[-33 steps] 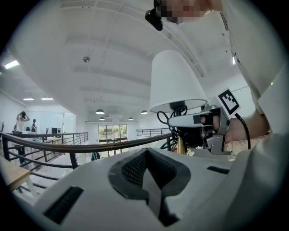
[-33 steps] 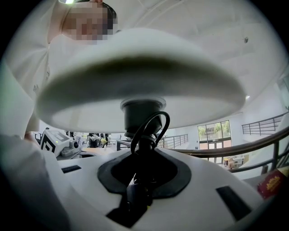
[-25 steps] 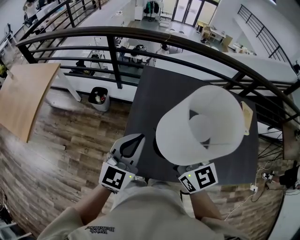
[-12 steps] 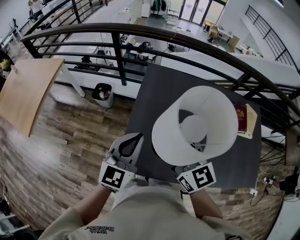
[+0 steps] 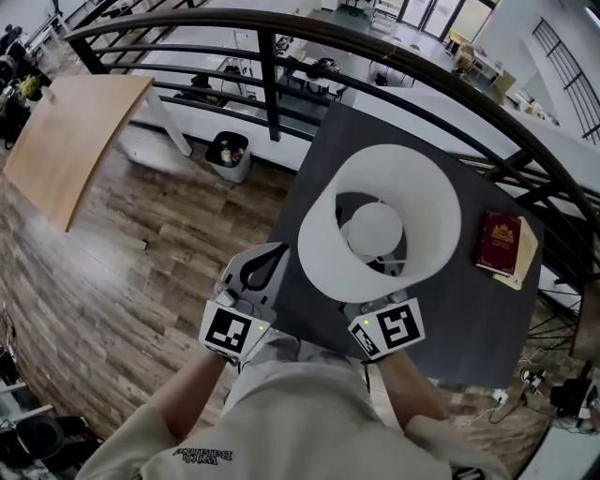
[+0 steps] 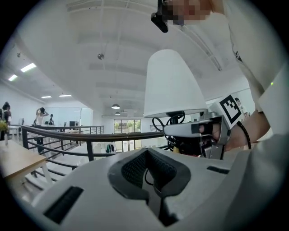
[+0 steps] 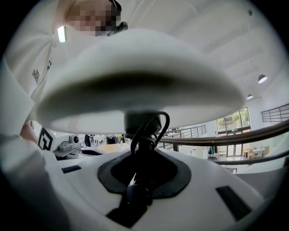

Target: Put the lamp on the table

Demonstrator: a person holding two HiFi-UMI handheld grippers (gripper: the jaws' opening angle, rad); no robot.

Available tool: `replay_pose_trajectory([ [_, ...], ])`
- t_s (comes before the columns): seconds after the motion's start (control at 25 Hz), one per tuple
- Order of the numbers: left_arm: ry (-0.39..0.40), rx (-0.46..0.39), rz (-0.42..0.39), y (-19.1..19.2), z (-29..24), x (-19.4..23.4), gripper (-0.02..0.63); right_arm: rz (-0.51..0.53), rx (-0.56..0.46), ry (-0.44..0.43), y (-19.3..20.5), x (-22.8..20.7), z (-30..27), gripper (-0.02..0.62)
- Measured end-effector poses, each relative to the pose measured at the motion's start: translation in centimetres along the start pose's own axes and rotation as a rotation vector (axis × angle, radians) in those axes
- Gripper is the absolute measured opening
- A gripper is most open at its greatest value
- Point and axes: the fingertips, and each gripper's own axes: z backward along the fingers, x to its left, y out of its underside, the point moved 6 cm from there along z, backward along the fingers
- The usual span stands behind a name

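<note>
The lamp has a white cone shade (image 5: 323, 248) with a round bulb inside, and I look straight down into it over the dark grey table (image 5: 469, 319). My right gripper (image 7: 143, 178) is shut on the lamp's black stem (image 7: 140, 124), where a black cord loops just under the shade (image 7: 135, 76). From the head view only its marker cube (image 5: 386, 328) shows below the shade's near rim. My left gripper (image 5: 274, 253) is shut with nothing clearly held, at the table's near left edge beside the lamp (image 6: 171, 85).
A red book (image 5: 497, 242) lies on a pale one near the table's right edge. A black railing (image 5: 281, 28) curves behind the table, above a lower floor. A wooden tabletop (image 5: 75, 131) and a bin (image 5: 230, 155) are at the left over wood flooring.
The lamp has come down with both grippers, and its shade has turned from tilted to upright. The red book has come into sight at the right.
</note>
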Motion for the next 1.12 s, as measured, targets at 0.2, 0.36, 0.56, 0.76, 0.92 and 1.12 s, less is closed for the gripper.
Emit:
replay_pose_trajectory([
  [0.2,-0.051,0.017,-0.004,2.8,-0.1,1.6,0.005,-0.050,0.007,-0.047,2.7,-0.3,-2.7,0.083],
  [0.36,-0.102,0.032,0.030,5.4,0.0,2.8,0.005,-0.048,0.020,-0.077,5.2,-0.2,-4.7,0.084],
  [0.56,-0.090,0.016,0.027,9.5,-0.2,3.5,0.005,-0.024,0.017,-0.108,8.6,-0.2,-6.9,0.089],
  [0.76,-0.093,0.013,-0.009,13.7,-0.5,4.2,0.005,-0.020,0.007,-0.111,12.3,-0.1,-8.5,0.087],
  [0.92,-0.108,0.028,-0.021,16.8,-0.7,4.7,0.005,-0.050,0.004,-0.111,14.6,0.2,-9.3,0.087],
  [1.12,-0.120,0.027,-0.008,19.2,-1.4,4.2,0.005,-0.045,-0.008,-0.126,16.5,0.4,-9.5,0.087],
])
